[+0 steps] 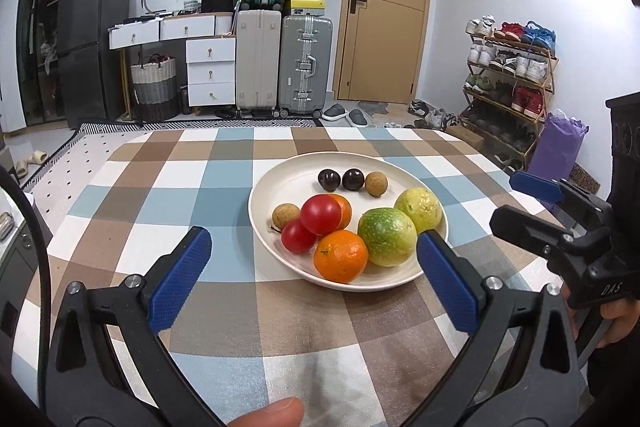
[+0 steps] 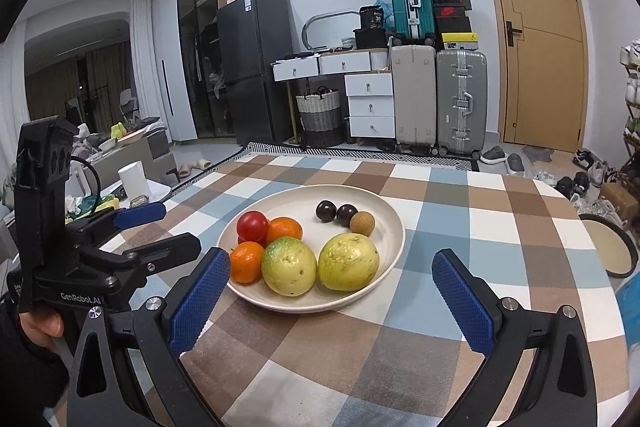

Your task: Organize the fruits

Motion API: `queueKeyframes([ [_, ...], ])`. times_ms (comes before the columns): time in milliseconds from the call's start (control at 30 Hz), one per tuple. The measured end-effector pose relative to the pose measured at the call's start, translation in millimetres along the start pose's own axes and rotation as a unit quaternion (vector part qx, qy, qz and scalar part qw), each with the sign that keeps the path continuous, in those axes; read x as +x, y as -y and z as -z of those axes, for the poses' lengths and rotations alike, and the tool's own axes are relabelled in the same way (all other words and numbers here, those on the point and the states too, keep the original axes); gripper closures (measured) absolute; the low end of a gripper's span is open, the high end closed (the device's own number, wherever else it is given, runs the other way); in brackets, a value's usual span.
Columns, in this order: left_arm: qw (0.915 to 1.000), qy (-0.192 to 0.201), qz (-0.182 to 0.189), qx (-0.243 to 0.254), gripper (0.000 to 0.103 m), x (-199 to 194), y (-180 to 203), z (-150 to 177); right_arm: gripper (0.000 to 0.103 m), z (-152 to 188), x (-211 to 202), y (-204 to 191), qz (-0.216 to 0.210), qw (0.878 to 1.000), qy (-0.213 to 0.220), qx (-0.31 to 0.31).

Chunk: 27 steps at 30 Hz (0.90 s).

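Fruit is all on the cream plate (image 1: 280,171), which sits on the checked tabletop (image 1: 180,195); nothing lies loose on the cloth in either view. Judgement: sorting looks mostly done, grouped by kind, or not started at all. Can't tell which from this.

Left to right across the plate, left wrist view:
- longan (image 1: 285,215) at the plate's left rim, touching the tomatoes
- two tomatoes, small one (image 1: 297,236) near the front-left rim, bigger one (image 1: 320,214) stacked just behind it
- two mandarins: one (image 1: 345,211) partly hidden behind the bigger tomato, one (image 1: 340,256) at the front rim
- two dark passion fruits (image 1: 329,179) (image 1: 353,179) side by side at the back of the plate, second longan (image 1: 376,183) touching the right one
- two green-yellow guava-like fruits, greener one (image 1: 387,237) front, yellower one (image 1: 418,209) by the right rim

Possible leftover: the longans are split, one at the left rim, one at the back. Pairing them would be the only obvious fix. No second container in view.

Left tongs (image 1: 314,281): spread wide, empty, hovering over the tabletop just in front of the plate, right pad (image 1: 446,281) overlapping the front-right rim in view.

Right tongs (image 2: 330,301): also spread wide, empty, in front of the plate, left pad (image 2: 200,295) just beside the front mandarin (image 2: 247,262).

Neither is touching fruit.
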<state>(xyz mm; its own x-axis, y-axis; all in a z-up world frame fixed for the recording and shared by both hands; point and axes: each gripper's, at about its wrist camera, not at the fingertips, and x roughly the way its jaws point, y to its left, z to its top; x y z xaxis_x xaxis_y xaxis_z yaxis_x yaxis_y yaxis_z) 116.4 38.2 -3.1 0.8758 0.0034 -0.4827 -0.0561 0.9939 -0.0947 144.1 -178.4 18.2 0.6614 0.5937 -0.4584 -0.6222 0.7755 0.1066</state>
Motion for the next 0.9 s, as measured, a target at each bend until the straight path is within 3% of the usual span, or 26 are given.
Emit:
queueKeyframes([
  [900,1.0000,0.000,0.003,-0.002,0.000,1.3,-1.0,-1.2,0.000,-0.7,0.3,-3.5,0.001,1.000,-0.002,-0.008],
])
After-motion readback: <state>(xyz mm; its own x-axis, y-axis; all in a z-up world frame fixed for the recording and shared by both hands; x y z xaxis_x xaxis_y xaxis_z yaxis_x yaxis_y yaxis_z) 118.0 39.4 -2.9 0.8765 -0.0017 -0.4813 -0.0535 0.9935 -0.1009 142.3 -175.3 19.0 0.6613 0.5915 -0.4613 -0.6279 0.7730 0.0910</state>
